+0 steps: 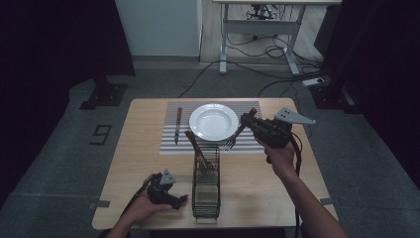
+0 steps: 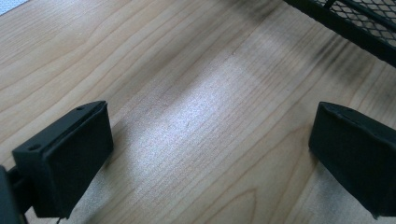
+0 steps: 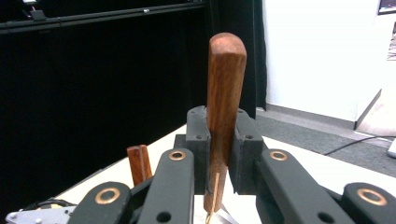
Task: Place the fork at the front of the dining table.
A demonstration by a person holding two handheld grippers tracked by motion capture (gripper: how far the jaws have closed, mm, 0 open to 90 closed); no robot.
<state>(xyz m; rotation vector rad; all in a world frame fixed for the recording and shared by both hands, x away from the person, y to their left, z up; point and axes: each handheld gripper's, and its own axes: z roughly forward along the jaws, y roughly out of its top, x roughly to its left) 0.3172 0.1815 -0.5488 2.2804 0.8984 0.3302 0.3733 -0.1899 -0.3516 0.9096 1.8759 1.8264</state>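
1. Right gripper (image 1: 246,120) is shown pinching a fork (image 1: 238,132) by its wooden handle (image 3: 225,102); the jaws are pressed flat against both sides of the handle, which stands up between them in the right gripper view.
2. Fork position: it is held clear of the table, tines (image 1: 229,144) down and tilted, just right of the plate (image 1: 214,122) and above the striped mat (image 1: 171,145).
3. Left gripper (image 1: 181,200) is held low over the table (image 2: 187,93) near its front edge, beside the wire basket (image 1: 206,191); its jaws are spread wide with nothing but bare wood between them (no contact is seen).
4. Other items: a knife (image 1: 178,124) lies on the mat to the left of the plate; a second wooden-handled utensil (image 1: 196,149) leans in the far end of the basket, its head hidden by the mesh.
5. Step in hand, as judged: a place setting is being laid, and the fork is being carried to its spot beside the plate.
6. Next move, as judged: the fork should be lowered and laid flat on the mat right of the plate, roughly parallel to the knife, with the tines kept off the rim; the grip should be released only once the fork rests on the mat.
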